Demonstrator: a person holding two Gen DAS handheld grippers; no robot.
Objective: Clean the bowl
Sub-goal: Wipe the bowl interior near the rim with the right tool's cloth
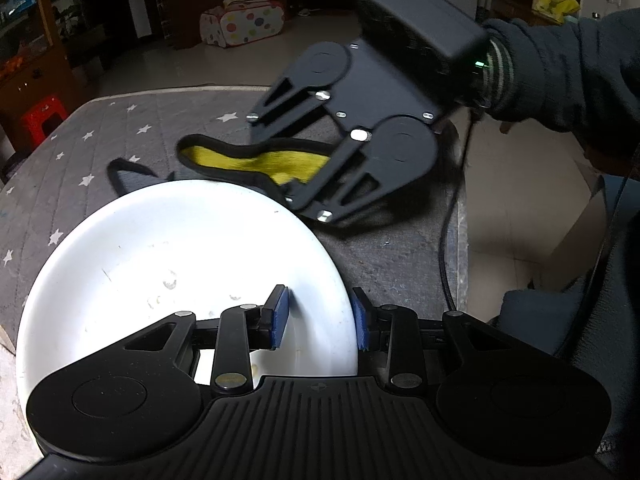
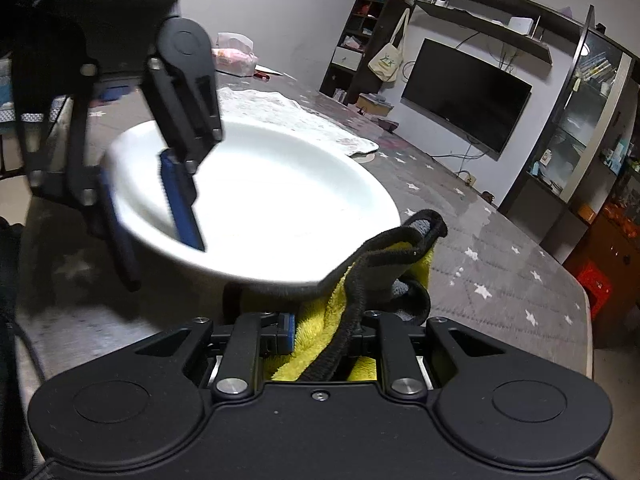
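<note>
A white bowl (image 1: 172, 264) (image 2: 272, 200) is held tilted above a grey star-patterned table. My left gripper (image 1: 320, 316) (image 2: 156, 216) is shut on the bowl's rim, one blue pad inside and one outside. Small food smears mark the inside of the bowl. My right gripper (image 2: 320, 336) (image 1: 292, 176) is shut on a yellow cloth (image 2: 320, 320) (image 1: 256, 162) with a black hem and grey back. The cloth hangs just beyond the bowl's far rim in the left wrist view. I cannot tell whether cloth and bowl touch.
The grey star-patterned table cover (image 1: 100, 136) (image 2: 500, 272) ends at a rounded edge (image 1: 460, 216) on the right. A white lace mat (image 2: 288, 112) lies behind the bowl. A black cable (image 1: 448, 240) hangs past the table edge. A person's dark sleeve (image 1: 560, 72) holds the right gripper.
</note>
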